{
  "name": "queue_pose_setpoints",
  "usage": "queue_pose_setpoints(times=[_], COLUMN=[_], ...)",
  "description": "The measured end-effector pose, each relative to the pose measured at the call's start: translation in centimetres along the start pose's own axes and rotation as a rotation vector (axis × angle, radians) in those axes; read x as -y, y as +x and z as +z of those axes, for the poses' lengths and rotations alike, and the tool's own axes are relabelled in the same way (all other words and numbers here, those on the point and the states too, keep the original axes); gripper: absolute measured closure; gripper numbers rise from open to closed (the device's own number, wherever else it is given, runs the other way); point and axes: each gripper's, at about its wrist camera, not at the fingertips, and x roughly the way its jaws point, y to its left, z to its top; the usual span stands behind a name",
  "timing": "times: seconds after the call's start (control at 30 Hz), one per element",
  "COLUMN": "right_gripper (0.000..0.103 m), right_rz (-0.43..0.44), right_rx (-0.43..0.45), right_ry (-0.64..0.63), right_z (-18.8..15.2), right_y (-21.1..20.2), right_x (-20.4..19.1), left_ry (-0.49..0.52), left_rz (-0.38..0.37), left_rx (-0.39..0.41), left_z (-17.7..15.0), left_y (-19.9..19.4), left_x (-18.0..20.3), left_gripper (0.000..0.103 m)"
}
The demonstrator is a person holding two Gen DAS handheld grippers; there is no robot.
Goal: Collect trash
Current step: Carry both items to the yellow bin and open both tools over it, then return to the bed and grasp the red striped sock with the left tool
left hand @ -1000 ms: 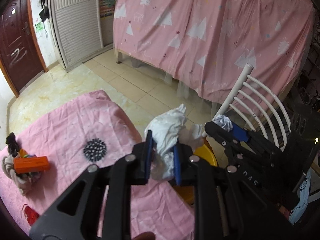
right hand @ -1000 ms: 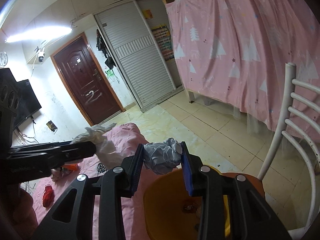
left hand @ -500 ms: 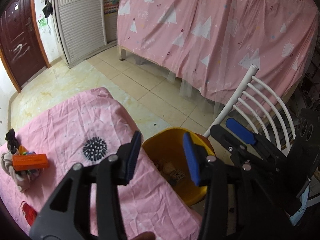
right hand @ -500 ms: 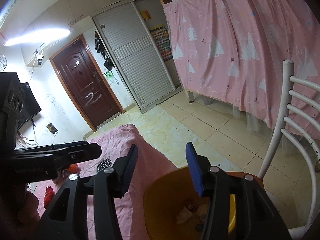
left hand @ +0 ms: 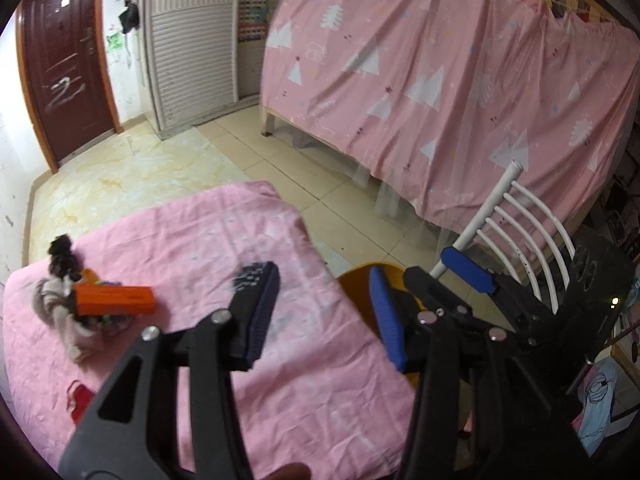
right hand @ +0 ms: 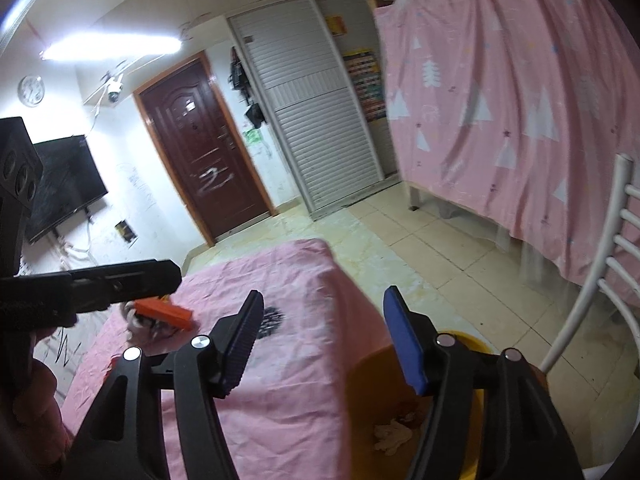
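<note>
1. A tiled room with a dark red door [right hand: 204, 152], a slatted white wardrobe [right hand: 316, 120] and a big pink curtain printed with white trees [left hand: 440, 80]; up front, a desk under a creased pink cloth [left hand: 248, 240].
2. Left gripper [left hand: 324, 312]: jaws apart and opening, nothing between them. It hangs over the desk's right-hand edge.
3. Right gripper [right hand: 324, 344]: jaws apart and opening too, empty, poised above the rim of the yellow bin [right hand: 472, 344].
4. The bin sits on the floor against the desk, beside a white slatted chair [left hand: 520, 232]. Crumpled pale paper [right hand: 392, 434] lies at its bottom, so some trash is already in.
5. More waits at the desk's far left: an orange box [left hand: 114, 299] resting on a tangled heap of fabric scraps [left hand: 60, 304], a dark tuft [left hand: 60, 252] at its far end, a small red scrap [left hand: 78, 398] nearer, and a black spiky ball [right hand: 269, 320] mid-cloth.
6. The step in hand looks like reaching back for the next piece. Best approach: keep the jaws wide, come down over the box across its short side, since its flat rigid faces should give a firm pinch.
7. The scraps are soft and limp; grab a thick bunch and avoid snagging the cloth underneath.
8. The spiky ball looks springy, so squeeze through its centre.
</note>
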Motion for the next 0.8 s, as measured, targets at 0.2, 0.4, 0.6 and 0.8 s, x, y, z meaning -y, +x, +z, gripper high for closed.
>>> queue_pose_setpoints(times=[0.2, 0.4, 0.6, 0.8], right_gripper=[0.046, 0.045, 0.045, 0.045], right_rz=[0.03, 0.06, 0.097, 0.136], right_rx=[-0.042, -0.073, -0.113, -0.157], right_ry=[-0.054, -0.108, -0.166, -0.202], right_z=[0.1, 0.4, 0.3, -0.4], right_y=[1.9, 3.9, 6.2, 8.5], right_x=[-3.7, -7.1, -10.6, -13.8], left_ry=[-0.047, -0.089, -0.166, -0.243], left_rz=[0.029, 0.076, 0.141, 0.199], left_rx=[0.041, 0.09, 0.113, 0.107], left_z=[-0.9, -1.9, -3.3, -5.0], left_y=[-2.8, -5.7, -7.7, -8.3], left_x=[-3.7, -7.5, -12.8, -18.1], left_gripper=[0.054, 0.042, 0.036, 0.024])
